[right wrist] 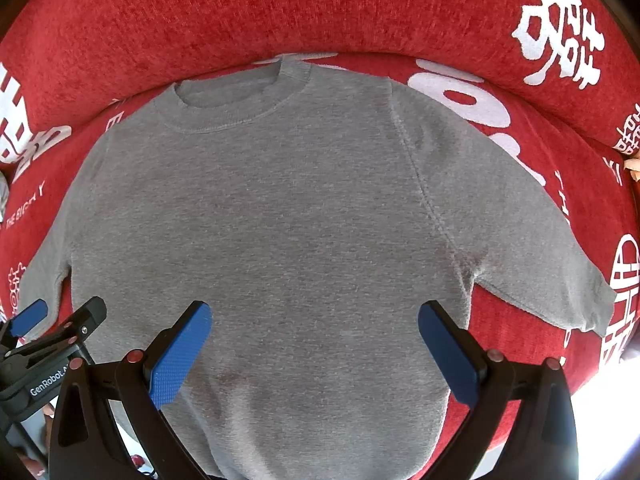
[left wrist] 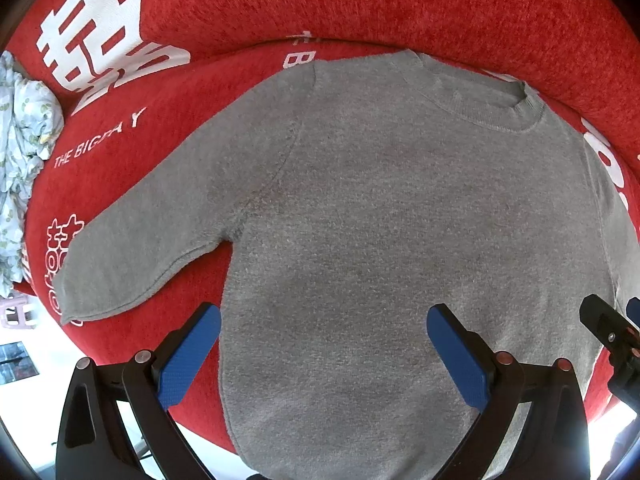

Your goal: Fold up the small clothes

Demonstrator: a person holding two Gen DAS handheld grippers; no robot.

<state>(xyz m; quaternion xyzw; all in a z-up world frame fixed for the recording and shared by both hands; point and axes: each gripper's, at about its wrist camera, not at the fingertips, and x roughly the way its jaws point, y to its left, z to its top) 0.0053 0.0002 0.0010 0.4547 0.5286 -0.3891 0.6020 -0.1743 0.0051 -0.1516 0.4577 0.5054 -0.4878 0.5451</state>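
A small grey knit sweater [left wrist: 380,208] lies flat, front up, on a red sofa seat, collar toward the backrest and both sleeves spread out to the sides. Its hem hangs over the seat's front edge. My left gripper [left wrist: 324,320] hovers open above the lower left part of the body, with nothing between its blue pads. Above the lower right part of the same sweater [right wrist: 280,208], my right gripper [right wrist: 314,316] is open and holds nothing. Each gripper shows at the edge of the other's view.
The red sofa cover [left wrist: 400,4] carries white printed characters and rises into a backrest behind the sweater. A crumpled light floral cloth [left wrist: 24,152] lies at the left end of the seat. A pale floor shows below the seat's front edge.
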